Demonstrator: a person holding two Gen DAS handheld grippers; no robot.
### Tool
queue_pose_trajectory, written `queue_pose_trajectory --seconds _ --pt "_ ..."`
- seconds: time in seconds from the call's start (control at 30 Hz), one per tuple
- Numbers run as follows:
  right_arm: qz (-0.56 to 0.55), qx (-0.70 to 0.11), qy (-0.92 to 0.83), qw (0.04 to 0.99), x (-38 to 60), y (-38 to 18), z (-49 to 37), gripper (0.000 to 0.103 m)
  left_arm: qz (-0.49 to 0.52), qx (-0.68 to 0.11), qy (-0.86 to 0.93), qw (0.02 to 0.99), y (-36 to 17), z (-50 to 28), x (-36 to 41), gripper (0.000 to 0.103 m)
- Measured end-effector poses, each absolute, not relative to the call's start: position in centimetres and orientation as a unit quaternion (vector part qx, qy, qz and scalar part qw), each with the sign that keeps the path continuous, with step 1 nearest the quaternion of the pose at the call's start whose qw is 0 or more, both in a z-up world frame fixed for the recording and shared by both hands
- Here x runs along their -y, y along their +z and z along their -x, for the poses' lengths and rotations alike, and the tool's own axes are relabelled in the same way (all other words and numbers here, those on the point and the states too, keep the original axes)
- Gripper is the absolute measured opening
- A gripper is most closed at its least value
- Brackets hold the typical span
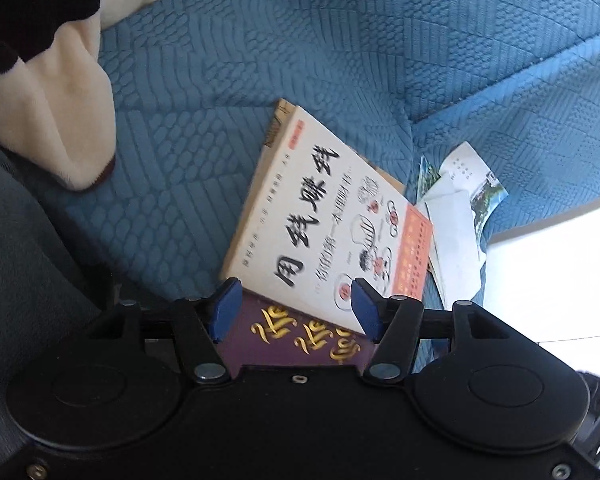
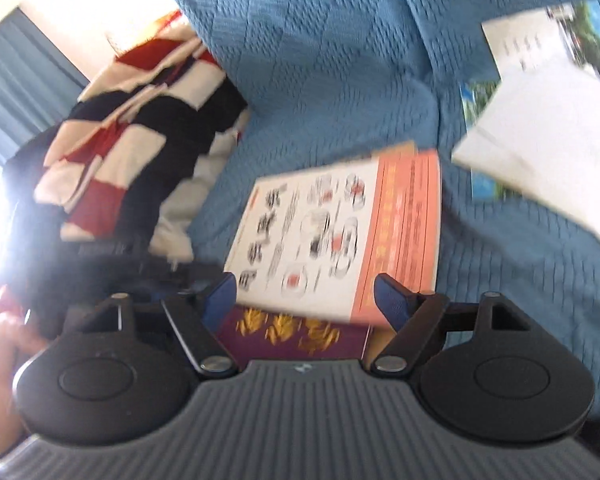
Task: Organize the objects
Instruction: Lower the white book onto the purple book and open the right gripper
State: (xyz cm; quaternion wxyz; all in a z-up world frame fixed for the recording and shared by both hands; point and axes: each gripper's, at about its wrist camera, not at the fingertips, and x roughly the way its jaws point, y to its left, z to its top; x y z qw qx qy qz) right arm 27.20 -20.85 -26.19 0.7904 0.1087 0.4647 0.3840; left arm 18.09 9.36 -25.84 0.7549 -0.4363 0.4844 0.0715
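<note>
Ahead of us the blue quilted sofa cover (image 1: 300, 60) lies bare above and to the left of the white book with large black characters (image 1: 320, 216), so a gripper could pass there freely. That book rests on a purple book with gold lettering (image 1: 296, 336), blocking the low middle. To the right, loose white papers and photo leaflets (image 1: 460, 216) crowd the seat seam. On the left, a cream, dark and red patchwork blanket (image 2: 140, 128) closes off that side.
</note>
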Motion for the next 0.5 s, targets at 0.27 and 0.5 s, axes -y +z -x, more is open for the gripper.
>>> queue_pose_trajectory --seconds 0.27,0.5 --pt "-0.102 -0.437 0.394 0.802 20.2 -26.6 -33.7 0.078 0.436 -0.492 0.074 0.75 -25.9 -17.7 -6.6 0.057" --pt "-0.05 -0.43 0.412 0.802 18.0 -27.9 -37.9 0.078 0.418 -0.503 0.074 0.753 -26.3 -18.4 -4.2 0.057"
